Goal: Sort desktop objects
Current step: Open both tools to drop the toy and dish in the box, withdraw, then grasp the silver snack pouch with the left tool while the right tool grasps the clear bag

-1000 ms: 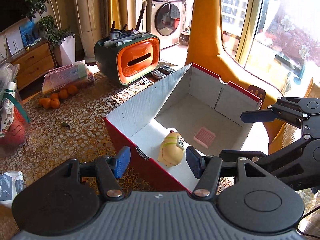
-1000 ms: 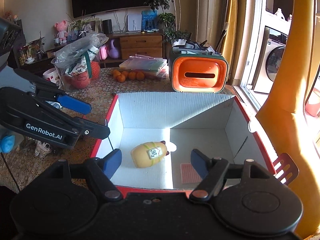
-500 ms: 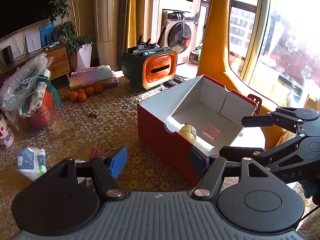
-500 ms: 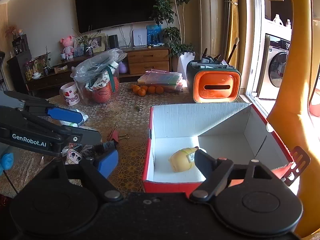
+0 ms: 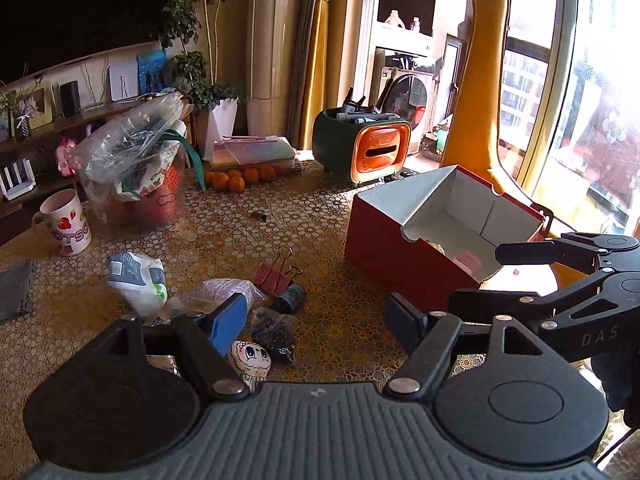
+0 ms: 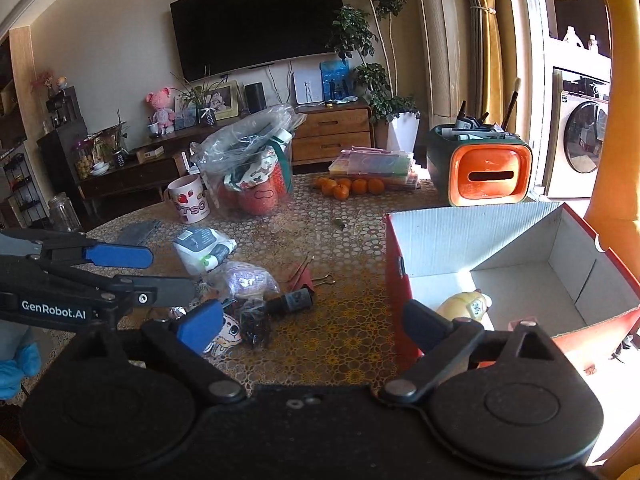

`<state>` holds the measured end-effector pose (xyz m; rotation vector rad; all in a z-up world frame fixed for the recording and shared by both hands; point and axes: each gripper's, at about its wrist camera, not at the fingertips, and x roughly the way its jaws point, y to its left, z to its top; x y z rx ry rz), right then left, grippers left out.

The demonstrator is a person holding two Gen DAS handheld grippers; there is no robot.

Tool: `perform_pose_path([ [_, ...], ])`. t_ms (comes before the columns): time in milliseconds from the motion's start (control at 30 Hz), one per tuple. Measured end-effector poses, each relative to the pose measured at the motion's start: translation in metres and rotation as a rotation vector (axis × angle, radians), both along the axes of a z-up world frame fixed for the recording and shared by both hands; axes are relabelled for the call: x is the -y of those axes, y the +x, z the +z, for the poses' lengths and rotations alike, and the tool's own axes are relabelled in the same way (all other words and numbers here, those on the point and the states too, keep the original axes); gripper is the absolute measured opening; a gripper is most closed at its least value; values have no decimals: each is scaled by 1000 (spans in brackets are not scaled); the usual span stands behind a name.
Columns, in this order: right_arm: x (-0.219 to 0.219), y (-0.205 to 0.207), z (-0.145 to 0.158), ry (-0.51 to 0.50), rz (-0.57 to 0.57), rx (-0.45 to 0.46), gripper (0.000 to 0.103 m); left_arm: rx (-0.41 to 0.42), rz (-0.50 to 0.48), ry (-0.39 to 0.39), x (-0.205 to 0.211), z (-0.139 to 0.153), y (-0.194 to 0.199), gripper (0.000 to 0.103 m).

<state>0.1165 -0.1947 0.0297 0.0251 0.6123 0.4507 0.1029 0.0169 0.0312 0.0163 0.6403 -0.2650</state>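
Left wrist view: left gripper (image 5: 316, 320) is hanging over the clutter pile, jaws opening, nothing between them. Right gripper (image 6: 310, 322) is also opening wide and empty. Red binder clip (image 5: 273, 275) is lying on the table (image 5: 320, 216) beside the red box (image 5: 384, 248); probably light, stiff, slippery on the wire loops, so gripping its body looks best. Yellow toy (image 6: 464, 305) is sitting inside the box.

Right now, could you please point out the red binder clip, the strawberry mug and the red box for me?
red binder clip (image 5: 273, 276), left wrist view, on its red body.
strawberry mug (image 6: 191, 202), right wrist view, on its printed side.
red box (image 5: 384, 240), left wrist view, on its red outer wall.
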Motion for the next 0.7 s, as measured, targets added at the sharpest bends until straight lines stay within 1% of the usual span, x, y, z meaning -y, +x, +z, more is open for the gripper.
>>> perform_pose_path([
  [67,-8,-4,-1,3,12,-1,99,8,13,-5,-8,-1,-8,77],
  [133,-18,-7,-1,-2,20,5,100,12,25,-9,-15,-3,-14,81],
  [267,-34,-12,-4,-9,31,7,101,4,47,-23,-28,-10,-22,83],
  [467,-52,-15,-10,-33,27,17,101,13,94,-31,-48,-24,-36,103],
  [700,-66,-11,-17,-38,23,6,101,-17,114,-42,-69,-51,-44,103],
])
